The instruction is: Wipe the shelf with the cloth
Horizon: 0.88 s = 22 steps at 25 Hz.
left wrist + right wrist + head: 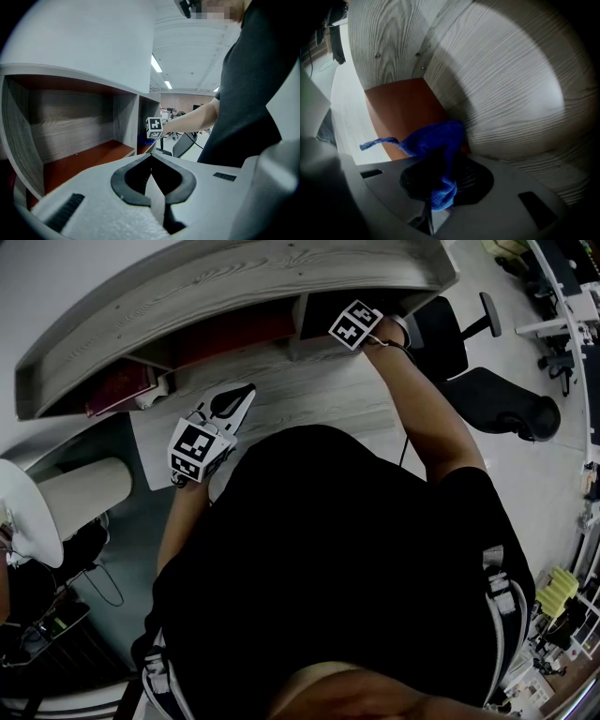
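Note:
The shelf (234, 277) is a wood-grain unit with red-brown compartment floors. In the right gripper view my right gripper (439, 165) is shut on the blue cloth (436, 138). The cloth is pushed into the back corner of a compartment, where the red-brown floor (401, 105) meets the wood-grain wall (501, 84). From the head view only that gripper's marker cube (355, 324) shows at the right compartment's mouth; its jaws are hidden inside. My left gripper (242, 395) hovers over the desk in front of the shelf, shut and empty (151, 158), facing the left compartment (79, 157).
The pale wood desk (309, 390) runs under the shelf. A red flat object (122, 390) lies in the left compartment. A black office chair (450, 329) and a second seat (506, 401) stand to the right. A white cylinder (84, 486) sits at the left.

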Tool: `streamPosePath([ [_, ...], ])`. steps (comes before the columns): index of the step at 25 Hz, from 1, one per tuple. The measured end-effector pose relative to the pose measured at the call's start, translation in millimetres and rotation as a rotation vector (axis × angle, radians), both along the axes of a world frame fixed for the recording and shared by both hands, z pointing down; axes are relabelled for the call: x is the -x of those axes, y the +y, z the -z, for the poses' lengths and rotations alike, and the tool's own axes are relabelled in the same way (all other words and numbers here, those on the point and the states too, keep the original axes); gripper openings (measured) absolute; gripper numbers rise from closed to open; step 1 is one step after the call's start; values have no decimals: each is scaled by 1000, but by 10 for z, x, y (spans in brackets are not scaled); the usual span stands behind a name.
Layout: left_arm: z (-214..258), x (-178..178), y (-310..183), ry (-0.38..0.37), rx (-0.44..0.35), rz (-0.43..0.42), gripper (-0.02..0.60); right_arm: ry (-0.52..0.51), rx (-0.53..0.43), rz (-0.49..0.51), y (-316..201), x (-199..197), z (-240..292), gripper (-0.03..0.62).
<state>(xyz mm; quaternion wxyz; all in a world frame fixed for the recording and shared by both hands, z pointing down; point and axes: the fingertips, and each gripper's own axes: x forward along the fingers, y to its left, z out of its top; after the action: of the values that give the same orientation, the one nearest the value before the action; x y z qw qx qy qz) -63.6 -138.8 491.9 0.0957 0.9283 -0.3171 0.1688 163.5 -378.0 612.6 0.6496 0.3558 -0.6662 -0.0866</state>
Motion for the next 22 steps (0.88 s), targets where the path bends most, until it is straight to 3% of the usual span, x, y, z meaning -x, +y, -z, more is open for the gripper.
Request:
streamPosePath([
  [14,-17,4,27,3,1,-9,17,45,9,-31,33,-68,-25,40],
  [22,-12,-11,47,3,4,-5,17,5,3,-43,39,-60,-23,38],
])
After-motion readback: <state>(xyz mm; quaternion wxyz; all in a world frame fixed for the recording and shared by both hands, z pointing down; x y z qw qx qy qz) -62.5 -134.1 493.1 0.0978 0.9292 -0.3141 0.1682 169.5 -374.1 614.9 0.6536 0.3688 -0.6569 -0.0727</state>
